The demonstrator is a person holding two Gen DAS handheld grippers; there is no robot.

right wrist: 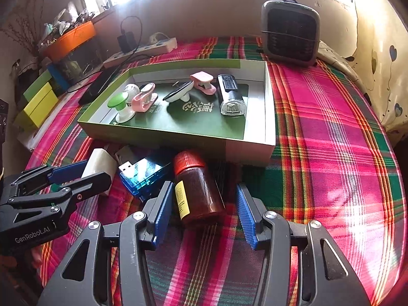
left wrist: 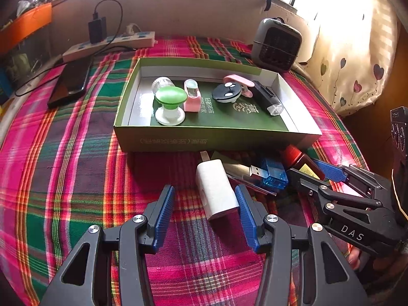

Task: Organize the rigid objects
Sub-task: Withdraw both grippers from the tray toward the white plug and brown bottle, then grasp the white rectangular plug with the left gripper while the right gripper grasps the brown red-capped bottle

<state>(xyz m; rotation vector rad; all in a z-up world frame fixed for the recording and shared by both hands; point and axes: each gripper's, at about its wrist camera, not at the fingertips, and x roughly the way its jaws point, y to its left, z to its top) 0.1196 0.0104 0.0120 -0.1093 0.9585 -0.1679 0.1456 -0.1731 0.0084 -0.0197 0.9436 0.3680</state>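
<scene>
A shallow green box (left wrist: 163, 141) (right wrist: 158, 137) on the plaid cloth holds a green-topped knob (left wrist: 169, 102), a pink clip (left wrist: 191, 97), a black round piece (left wrist: 227, 93), a pink stapler (right wrist: 204, 81) and a black flashlight (right wrist: 230, 94). In front of it lie a white charger (left wrist: 216, 191) (right wrist: 100, 163), a blue USB device (left wrist: 272, 176) (right wrist: 145, 176) and a brown red-capped bottle (right wrist: 199, 188) (left wrist: 299, 159). My left gripper (left wrist: 205, 199) is open around the charger. My right gripper (right wrist: 202, 199) is open around the bottle.
A power strip (left wrist: 109, 44) with a plugged adapter and a black phone (left wrist: 71, 81) lie at the back left. A small grey heater (left wrist: 278, 44) (right wrist: 290, 32) stands at the back right. Coloured boxes (right wrist: 38, 102) sit off the left edge.
</scene>
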